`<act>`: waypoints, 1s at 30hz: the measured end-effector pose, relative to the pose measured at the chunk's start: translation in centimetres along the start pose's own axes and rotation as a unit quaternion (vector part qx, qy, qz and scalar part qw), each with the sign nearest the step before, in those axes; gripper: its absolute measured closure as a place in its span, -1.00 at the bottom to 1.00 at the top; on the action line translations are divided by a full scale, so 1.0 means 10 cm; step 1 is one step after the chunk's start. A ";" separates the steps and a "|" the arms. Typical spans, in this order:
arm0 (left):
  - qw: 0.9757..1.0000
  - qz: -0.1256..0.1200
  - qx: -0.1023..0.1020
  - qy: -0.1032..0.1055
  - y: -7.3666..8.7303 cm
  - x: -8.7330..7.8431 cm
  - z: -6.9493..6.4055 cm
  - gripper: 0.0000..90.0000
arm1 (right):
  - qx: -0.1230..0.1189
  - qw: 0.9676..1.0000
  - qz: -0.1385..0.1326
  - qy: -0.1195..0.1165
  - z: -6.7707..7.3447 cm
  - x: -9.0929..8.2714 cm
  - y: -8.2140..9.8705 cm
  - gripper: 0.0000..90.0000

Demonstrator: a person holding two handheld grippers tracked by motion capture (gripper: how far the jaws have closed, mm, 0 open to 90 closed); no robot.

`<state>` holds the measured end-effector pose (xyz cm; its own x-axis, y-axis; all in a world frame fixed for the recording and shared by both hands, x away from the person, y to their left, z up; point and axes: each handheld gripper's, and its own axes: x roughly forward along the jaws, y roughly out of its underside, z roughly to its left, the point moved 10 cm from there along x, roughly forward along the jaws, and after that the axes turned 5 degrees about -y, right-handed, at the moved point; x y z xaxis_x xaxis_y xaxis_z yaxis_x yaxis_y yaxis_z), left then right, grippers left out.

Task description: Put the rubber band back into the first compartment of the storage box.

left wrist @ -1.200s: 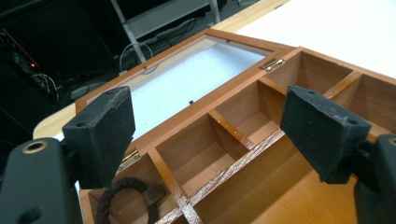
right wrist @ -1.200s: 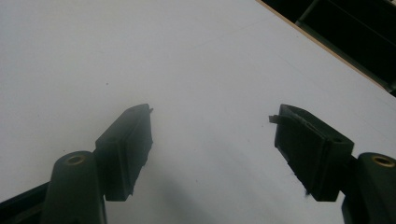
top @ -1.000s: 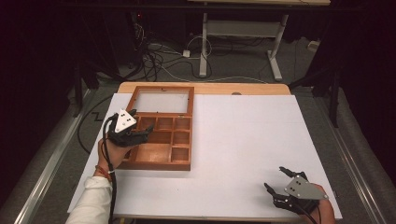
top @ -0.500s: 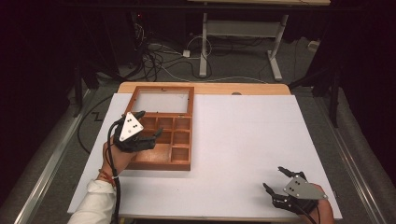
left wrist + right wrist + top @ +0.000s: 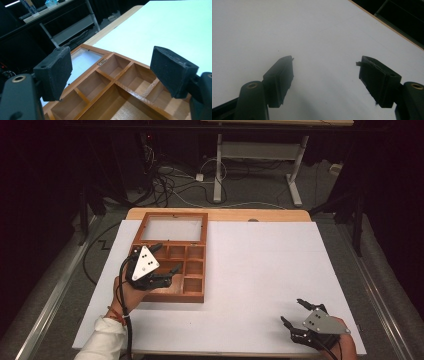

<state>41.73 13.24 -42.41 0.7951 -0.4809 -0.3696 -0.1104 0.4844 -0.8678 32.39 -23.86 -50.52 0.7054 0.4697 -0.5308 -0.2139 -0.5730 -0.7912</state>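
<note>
Two tools at work, one per hand, both with jaws spread wide and nothing held between them. Left tool [image 5: 159, 262] raised over the near left part of a wooden box [image 5: 192, 292], jaws pointing away from the person and a little to the right, grey three-cornered plate [image 5: 143, 262] on top, cable trailing back along the forearm past a white sleeve [image 5: 102, 340]. Seen along its own jaws in the left gripper view [image 5: 110, 75]: bare gap between the two black pads [image 5: 56, 71], open compartments of the wooden box [image 5: 120, 85] just below and ahead, thin dividers crossing between them. Farther ahead of the left tool, a small metal hinge [image 5: 102, 62] on the box's far wall, then the opened lid [image 5: 172, 227] with its pale panel lying flat beyond. Box empty in every compartment that can be seen.

Right tool [image 5: 295, 312] well apart from the box, low over the near right corner of the white surface [image 5: 265, 255], jaws pointing away and to the left. Seen in the right gripper view [image 5: 325, 80]: only plain white surface between and beyond its pads, wooden edge at the far right.
</note>
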 end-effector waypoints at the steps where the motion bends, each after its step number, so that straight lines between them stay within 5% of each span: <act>1: 1.000 -0.001 0.002 0.000 -0.01 0.00 -0.02 -0.61 | 0.000 1.000 0.000 0.000 0.00 0.00 0.00 -0.37; 30: 0.998 -0.028 0.037 0.034 -0.03 -0.12 -0.49 -0.61 | -0.008 1.000 -0.002 -0.010 0.09 0.00 -0.05 -0.37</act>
<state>37.93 10.10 -43.39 0.7559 -0.5564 -0.3450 -0.0199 0.5072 -0.8616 31.90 -23.03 -50.41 0.6934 0.4851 -0.5328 -0.1994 -0.5813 -0.7889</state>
